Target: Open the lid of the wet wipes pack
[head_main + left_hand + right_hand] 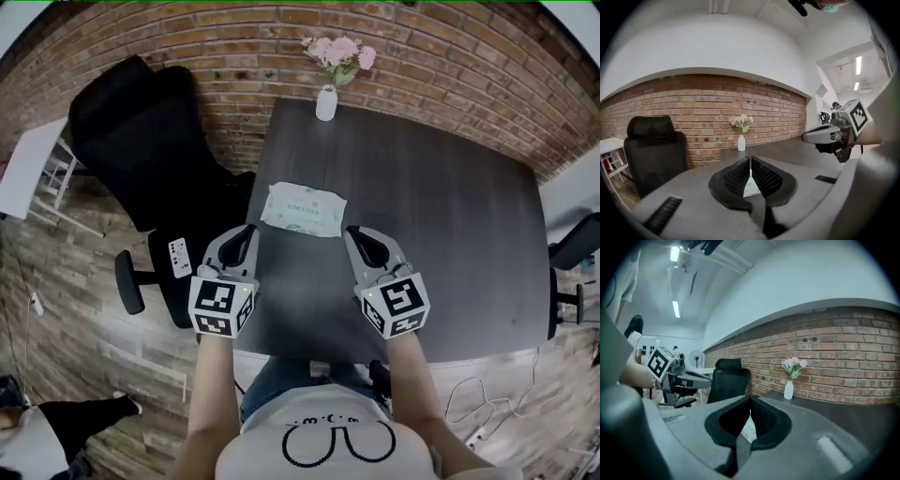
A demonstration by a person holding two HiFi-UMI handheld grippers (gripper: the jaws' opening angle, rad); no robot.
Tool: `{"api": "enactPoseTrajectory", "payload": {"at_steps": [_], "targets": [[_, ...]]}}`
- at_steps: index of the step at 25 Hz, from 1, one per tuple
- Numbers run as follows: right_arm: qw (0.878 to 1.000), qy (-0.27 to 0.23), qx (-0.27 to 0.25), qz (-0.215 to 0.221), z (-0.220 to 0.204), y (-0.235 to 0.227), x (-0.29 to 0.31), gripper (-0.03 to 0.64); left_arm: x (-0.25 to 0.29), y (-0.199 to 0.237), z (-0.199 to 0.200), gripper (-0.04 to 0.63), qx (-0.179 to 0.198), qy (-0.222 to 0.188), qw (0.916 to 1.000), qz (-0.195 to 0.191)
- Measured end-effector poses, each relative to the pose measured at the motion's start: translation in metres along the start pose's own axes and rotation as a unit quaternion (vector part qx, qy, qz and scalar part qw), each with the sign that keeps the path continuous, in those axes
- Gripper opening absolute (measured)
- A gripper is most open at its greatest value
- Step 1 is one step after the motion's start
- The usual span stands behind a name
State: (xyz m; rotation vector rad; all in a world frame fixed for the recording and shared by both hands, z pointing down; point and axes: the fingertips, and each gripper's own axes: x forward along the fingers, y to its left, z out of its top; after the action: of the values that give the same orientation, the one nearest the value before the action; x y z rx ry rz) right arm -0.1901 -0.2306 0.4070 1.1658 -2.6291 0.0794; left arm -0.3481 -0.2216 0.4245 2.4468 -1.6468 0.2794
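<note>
An office or meeting room: a dark table (450, 216) stands end-on to a brick wall (422, 47), with a black swivel chair (141, 141) by its left edge and a vase (326, 103) of flowers at its far edge. Wood-plank floor (84, 319), ceiling strip lights (676, 308), a fan (696, 357) beyond

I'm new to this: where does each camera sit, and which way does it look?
Head view: on the person's head, facing steeply down at the wet wipes pack, left tool, right tool, forearms.
Left gripper view: rides the left tool, facing the brick wall; own shut jaws show.
Right gripper view: likewise on the right tool.
Shared: both gripper views show the vase.
</note>
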Motion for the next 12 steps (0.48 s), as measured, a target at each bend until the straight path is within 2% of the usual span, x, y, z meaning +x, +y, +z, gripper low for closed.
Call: {"api": "enactPoseTrajectory", "payload": {"at_steps": [5, 12], "targets": [[0.999, 0.044, -0.004, 0.025, -0.015, 0.008, 0.042, 0.060, 0.033, 0.014, -0.028, 0.072, -0.010, 0.041, 0.9976, -0.054], [0.993, 0.103, -0.027, 0.059, -0.047, 0.010, 0.100, 0.112, 0.082, 0.023, -0.068, 0.074, -0.013, 0.092, 0.9904, -0.103]]}}
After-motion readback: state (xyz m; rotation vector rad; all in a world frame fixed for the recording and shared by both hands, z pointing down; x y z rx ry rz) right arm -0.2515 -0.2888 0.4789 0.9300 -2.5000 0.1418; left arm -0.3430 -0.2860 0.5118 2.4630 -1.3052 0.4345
